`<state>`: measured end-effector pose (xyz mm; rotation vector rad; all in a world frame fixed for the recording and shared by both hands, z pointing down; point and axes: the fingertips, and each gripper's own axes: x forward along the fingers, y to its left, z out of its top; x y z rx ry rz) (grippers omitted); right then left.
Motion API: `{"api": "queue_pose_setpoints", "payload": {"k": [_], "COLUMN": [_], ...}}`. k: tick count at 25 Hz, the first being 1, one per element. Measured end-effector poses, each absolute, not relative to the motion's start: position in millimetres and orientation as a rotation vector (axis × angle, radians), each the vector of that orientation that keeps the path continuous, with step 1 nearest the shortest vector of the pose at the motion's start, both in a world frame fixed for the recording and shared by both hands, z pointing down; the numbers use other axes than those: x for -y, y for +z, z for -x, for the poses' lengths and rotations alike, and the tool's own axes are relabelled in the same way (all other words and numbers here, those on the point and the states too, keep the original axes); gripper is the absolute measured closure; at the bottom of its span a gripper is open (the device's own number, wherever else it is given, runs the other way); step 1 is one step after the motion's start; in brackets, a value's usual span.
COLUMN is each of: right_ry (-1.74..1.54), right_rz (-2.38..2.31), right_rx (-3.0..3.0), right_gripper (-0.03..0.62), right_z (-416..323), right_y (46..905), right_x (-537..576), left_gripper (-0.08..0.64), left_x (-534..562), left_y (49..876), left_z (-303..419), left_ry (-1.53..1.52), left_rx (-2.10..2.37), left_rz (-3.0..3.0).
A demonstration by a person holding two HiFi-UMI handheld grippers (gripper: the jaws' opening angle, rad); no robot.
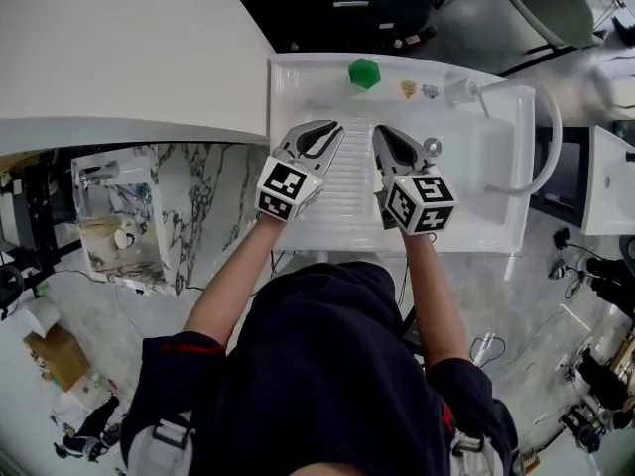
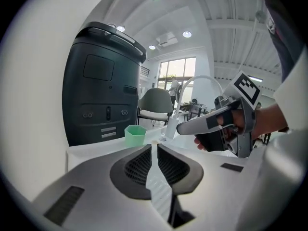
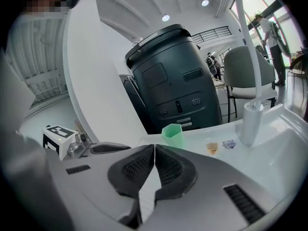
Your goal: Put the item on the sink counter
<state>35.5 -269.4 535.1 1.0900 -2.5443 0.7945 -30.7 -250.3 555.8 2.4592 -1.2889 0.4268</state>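
Note:
A green hexagonal cup stands upright at the back of the white sink counter, and also shows in the left gripper view and the right gripper view. My left gripper hovers over the ribbed drainboard, short of the cup. Its jaws are shut with nothing between them. My right gripper is beside it, also shut and empty. Both point toward the cup and neither touches it.
The basin and a tall curved faucet lie to the right. Two small stickers sit on the counter near the faucet base. A dark cabinet stands behind the sink, and a curved white counter to the left.

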Motion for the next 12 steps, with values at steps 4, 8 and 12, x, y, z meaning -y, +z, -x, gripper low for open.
{"api": "queue_pose_setpoints", "payload": {"k": [4, 8, 12], "right_ry": [0.768, 0.737, 0.693], "right_rz": [-1.093, -1.093, -1.091], "right_rx": [2.554, 2.578, 2.605], "right_gripper": [0.558, 0.558, 0.558], "right_z": [-32.5, -26.1, -19.2], "right_y": [524.3, 509.6, 492.0], "right_x": [254.8, 240.7, 223.4], "left_gripper": [0.526, 0.54, 0.546], "left_x": [232.3, 221.3, 205.6], "left_y": [538.1, 520.5, 504.0], "left_z": [32.0, 36.4, 36.9], "left_ry": [0.405, 0.373, 0.356], "left_rx": [1.3, 1.335, 1.321], "left_rz": [-2.471, -2.482, -2.504]}}
